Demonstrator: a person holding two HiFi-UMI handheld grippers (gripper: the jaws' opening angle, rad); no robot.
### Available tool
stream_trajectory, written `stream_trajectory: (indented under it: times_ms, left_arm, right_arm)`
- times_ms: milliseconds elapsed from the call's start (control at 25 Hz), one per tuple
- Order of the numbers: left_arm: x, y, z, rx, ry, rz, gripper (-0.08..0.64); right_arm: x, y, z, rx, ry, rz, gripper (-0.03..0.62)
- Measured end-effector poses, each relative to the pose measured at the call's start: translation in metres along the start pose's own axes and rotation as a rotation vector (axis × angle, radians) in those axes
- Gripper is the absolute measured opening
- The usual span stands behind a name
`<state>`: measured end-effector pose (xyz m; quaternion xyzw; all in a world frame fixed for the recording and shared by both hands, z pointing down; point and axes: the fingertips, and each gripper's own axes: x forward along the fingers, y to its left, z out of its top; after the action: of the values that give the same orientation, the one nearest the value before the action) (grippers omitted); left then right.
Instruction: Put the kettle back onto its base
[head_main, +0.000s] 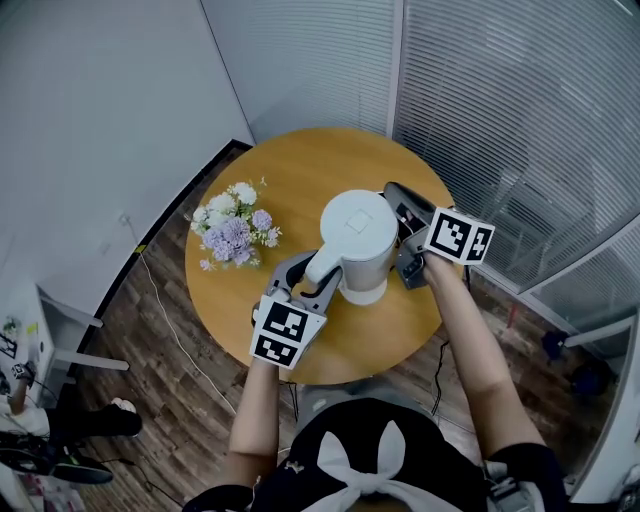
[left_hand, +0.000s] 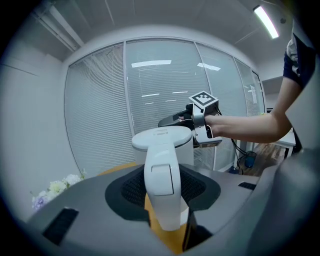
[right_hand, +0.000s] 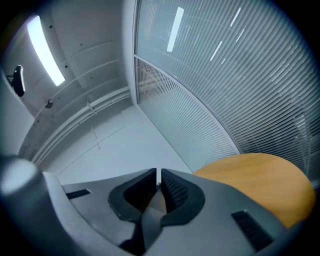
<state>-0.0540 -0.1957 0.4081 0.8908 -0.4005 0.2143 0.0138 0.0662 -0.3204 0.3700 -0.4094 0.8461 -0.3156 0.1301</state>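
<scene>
A white electric kettle (head_main: 358, 240) stands upright in the middle of the round wooden table (head_main: 300, 170). My left gripper (head_main: 300, 290) is shut on its handle (left_hand: 162, 185), which fills the space between the two dark pads. The kettle's body (left_hand: 165, 140) rises just beyond the jaws. A white ring (head_main: 362, 294) shows under the kettle; I cannot tell whether it is the base. My right gripper (head_main: 393, 192) is at the kettle's far right side, jaws shut with nothing between them (right_hand: 158, 175), pointing past the table (right_hand: 260, 180) toward the wall.
A bunch of white and purple flowers (head_main: 235, 230) lies on the table's left part, also low at the left in the left gripper view (left_hand: 52, 190). Glass walls with blinds (head_main: 500, 110) close off the far side. A cable (head_main: 165, 310) runs across the wooden floor.
</scene>
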Motion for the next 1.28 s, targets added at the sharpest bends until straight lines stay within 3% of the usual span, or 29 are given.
stream_trajectory:
  times_ms: [1280]
  left_arm:
    - [0.035,0.004,-0.03,-0.044,0.071,-0.019,0.177]
  right_arm:
    - [0.023,-0.05,-0.028,0.036,0.089,-0.027,0.037]
